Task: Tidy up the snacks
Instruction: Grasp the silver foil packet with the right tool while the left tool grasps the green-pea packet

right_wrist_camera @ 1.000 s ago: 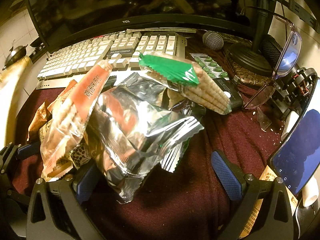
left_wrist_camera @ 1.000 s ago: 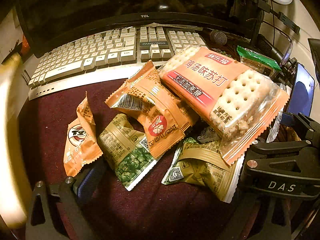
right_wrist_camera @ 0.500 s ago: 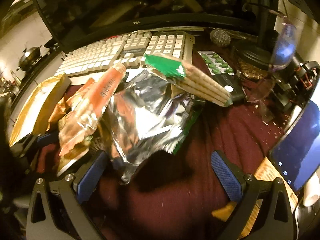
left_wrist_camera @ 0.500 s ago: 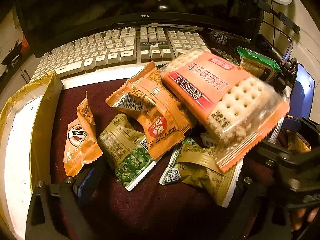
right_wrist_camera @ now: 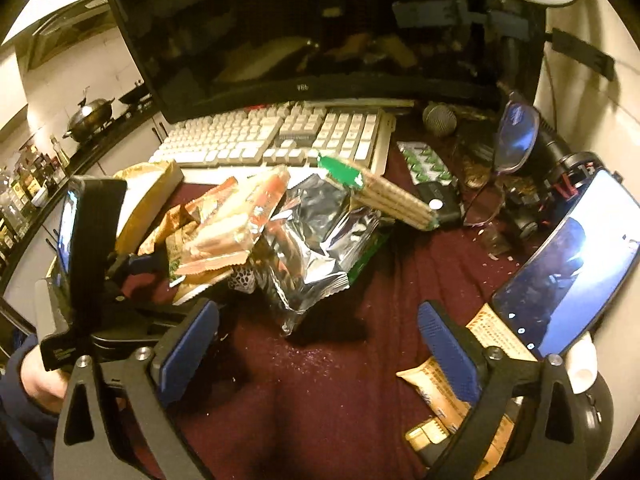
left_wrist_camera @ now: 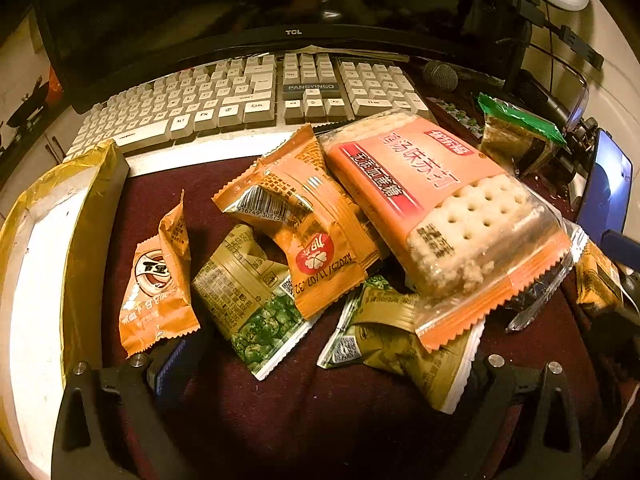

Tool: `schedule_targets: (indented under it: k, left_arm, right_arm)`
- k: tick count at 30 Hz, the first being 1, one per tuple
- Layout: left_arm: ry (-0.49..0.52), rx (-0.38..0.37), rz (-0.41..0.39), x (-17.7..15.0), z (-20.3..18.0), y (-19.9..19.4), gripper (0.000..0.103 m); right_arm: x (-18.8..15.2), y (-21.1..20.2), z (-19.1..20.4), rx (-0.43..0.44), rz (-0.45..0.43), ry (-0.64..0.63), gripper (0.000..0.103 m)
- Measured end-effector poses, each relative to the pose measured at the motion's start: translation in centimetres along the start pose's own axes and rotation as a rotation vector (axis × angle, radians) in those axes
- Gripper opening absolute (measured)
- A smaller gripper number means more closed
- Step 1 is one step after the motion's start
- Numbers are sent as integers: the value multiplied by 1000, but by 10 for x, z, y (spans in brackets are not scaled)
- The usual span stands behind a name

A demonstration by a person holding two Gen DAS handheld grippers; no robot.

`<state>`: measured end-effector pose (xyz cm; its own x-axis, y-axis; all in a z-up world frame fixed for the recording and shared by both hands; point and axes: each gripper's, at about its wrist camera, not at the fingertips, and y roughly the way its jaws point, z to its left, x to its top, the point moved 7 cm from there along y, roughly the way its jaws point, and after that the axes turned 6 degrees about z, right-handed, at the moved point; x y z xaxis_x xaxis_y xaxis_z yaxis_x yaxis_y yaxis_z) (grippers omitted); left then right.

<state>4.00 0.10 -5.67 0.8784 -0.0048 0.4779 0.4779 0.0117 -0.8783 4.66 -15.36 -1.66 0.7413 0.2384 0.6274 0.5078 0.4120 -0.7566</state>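
Observation:
A heap of snack packets lies on the dark red cloth. In the left wrist view I see a large cracker pack (left_wrist_camera: 448, 208), an orange packet (left_wrist_camera: 308, 224), a small orange packet (left_wrist_camera: 158, 280), and two green pea packets (left_wrist_camera: 248, 300). My left gripper (left_wrist_camera: 320, 372) is open just in front of them, holding nothing. In the right wrist view a silver foil bag (right_wrist_camera: 316, 240) and a green-topped wafer pack (right_wrist_camera: 380, 192) sit on the heap. My right gripper (right_wrist_camera: 316, 352) is open and empty, raised behind the heap.
A gold-rimmed white box (left_wrist_camera: 44, 264) stands at the left. A keyboard (left_wrist_camera: 248, 100) and monitor (right_wrist_camera: 320, 32) are behind. Glasses (right_wrist_camera: 516, 140), a pill blister (right_wrist_camera: 428, 164), a phone (right_wrist_camera: 568, 264) and an orange packet (right_wrist_camera: 440, 388) lie at the right.
The gold-rimmed box has come in at the left. My right gripper has risen and pulled back from the heap, so the left gripper shows in its view. The left gripper has held still.

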Motion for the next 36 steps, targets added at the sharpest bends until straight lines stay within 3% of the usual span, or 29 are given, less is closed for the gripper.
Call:
schedule_targets:
  k: [4,6,9,15,21,24,26,27,28,36]
  left_arm:
    - [59,-32,30,-14,-1,-8,102]
    - [80,-84,41,-25,0,-16,102]
    - [81,-136,12,-36,5,-35,102]
    - [68,-172,-76,-33,20,-71,86]
    - [85,-204,-82,-29,13,-73,70]
    - [90,-217,-76,-27,9,-72,70]
    - [87,-222,-71,-27,10,-71,70]
    - [84,-230,-68,-26,10,-70,70]
    - [79,-232,-64,-26,11,-69,70]
    - [89,-250,-24,-27,4,-59,70]
  right_arm:
    - [-2,-7,2,-4,-18,-38,97]
    - [-1,-8,4,0,-26,-51,94]
    - [1,-7,6,12,-30,-62,71]
    - [15,3,12,7,-31,-89,70]
    - [29,25,14,-2,-7,-97,70]
    - [26,36,13,35,26,-83,70]
    - [21,40,14,35,54,-94,58]
    - [16,42,15,53,74,-98,39]
    - [11,41,14,65,84,-96,34]
    - [-22,10,17,165,128,-125,29]
